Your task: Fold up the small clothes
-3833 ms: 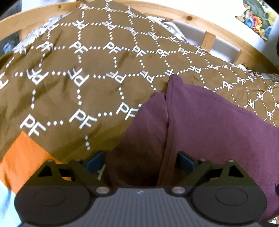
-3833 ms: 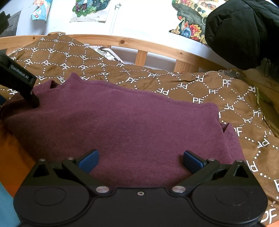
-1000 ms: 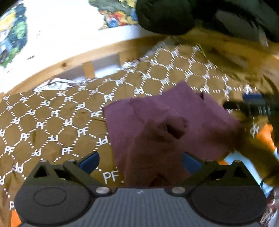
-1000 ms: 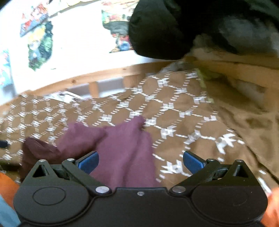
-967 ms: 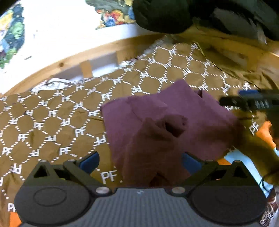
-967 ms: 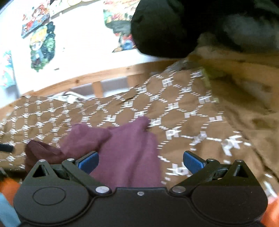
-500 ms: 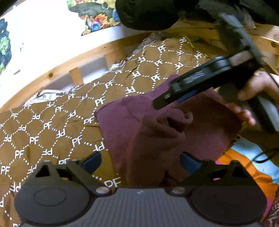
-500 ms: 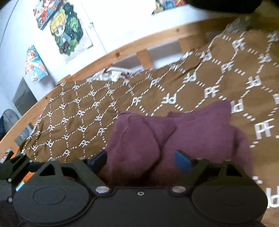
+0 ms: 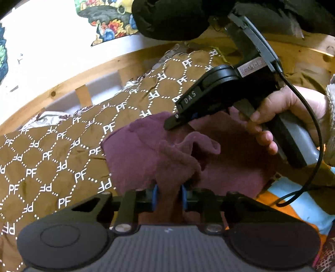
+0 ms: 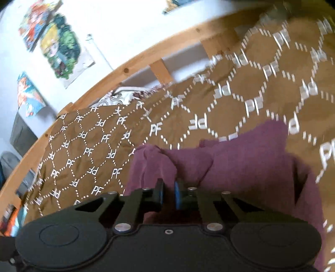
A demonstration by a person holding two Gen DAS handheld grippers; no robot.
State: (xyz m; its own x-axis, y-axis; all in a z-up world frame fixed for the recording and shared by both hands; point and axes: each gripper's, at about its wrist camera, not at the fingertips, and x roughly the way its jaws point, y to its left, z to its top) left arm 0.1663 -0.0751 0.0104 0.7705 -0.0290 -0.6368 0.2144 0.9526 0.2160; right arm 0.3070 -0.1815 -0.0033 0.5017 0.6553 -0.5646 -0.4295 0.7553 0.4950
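A maroon garment [image 9: 142,154] lies bunched on a brown bedspread printed with white "PF" hexagons [image 9: 52,167]. My left gripper [image 9: 167,197] is shut on a raised fold of the garment at its near edge. In the left wrist view the right gripper [image 9: 173,123] comes in from the right, held by a hand, its tip over the garment's far part. In the right wrist view my right gripper [image 10: 168,194] is shut on a fold of the same garment [image 10: 240,167], with the blue pads close together on the cloth.
A wooden bed rail [image 9: 69,79] curves along the far side, with a white wall and posters [image 10: 60,50] behind. A black jacket [image 9: 171,18] hangs at the upper right. An orange and light-blue cloth [image 9: 293,200] lies at the right near edge.
Both grippers were open half a second ago and have closed on folds of the maroon garment. The right gripper has moved in over the garment's far part.
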